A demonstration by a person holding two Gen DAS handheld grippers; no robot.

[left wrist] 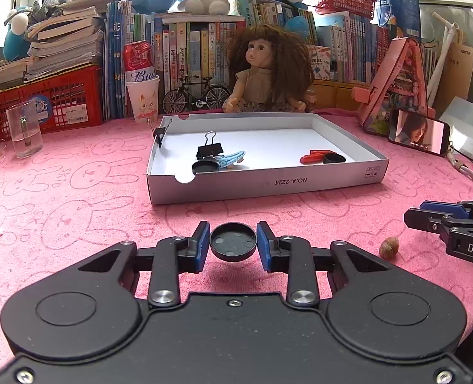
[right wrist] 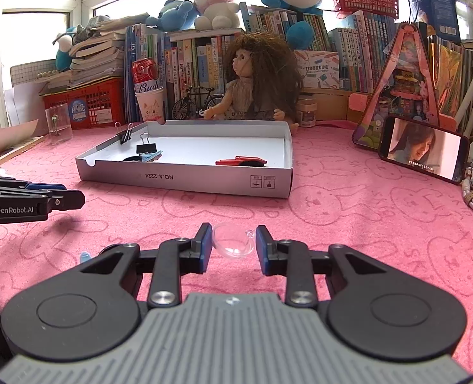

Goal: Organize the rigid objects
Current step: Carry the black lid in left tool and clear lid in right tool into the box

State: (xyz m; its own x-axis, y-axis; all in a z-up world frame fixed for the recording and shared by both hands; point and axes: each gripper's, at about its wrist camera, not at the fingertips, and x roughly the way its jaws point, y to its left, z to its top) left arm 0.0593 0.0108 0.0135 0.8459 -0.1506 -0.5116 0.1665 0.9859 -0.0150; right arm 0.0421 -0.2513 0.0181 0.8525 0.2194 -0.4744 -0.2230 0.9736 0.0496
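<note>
We see a counter (left wrist: 76, 176) covered in pink cloth printed with rabbits, backed by shelves of books, plush toys and a seated doll (left wrist: 265, 73). At twelve o'clock from both tools lies one shallow white box lid (left wrist: 268, 182). Inside it we count two black binder clips, one clamped on the far left wall (left wrist: 160, 134) and one lying on the floor (left wrist: 209, 150); one blue hair clip (left wrist: 233, 160); two black caps, one at the left (left wrist: 205, 167) and one at the right (left wrist: 334, 158); and one red piece (left wrist: 316, 156) beside the right cap. The left tool (left wrist: 233, 245) is narrowed onto a third black round cap (left wrist: 233, 245), its blue pads touching both sides, above the cloth at six o'clock of the lid. The right tool (right wrist: 233, 245) holds one small clear cup (right wrist: 233, 244) between its pads, likewise nearly closed. Only the left wrist view shows a small brownish shell-like object (left wrist: 389, 247) on the cloth at three o'clock of the held cap, near the right tool's tip. Only the right wrist view shows a bit of pale blue (right wrist: 84, 257) at nine o'clock beside its tool. One phone (right wrist: 423, 152) leans at two o'clock, and one clear glass (left wrist: 24, 129) stands at ten o'clock.
</note>
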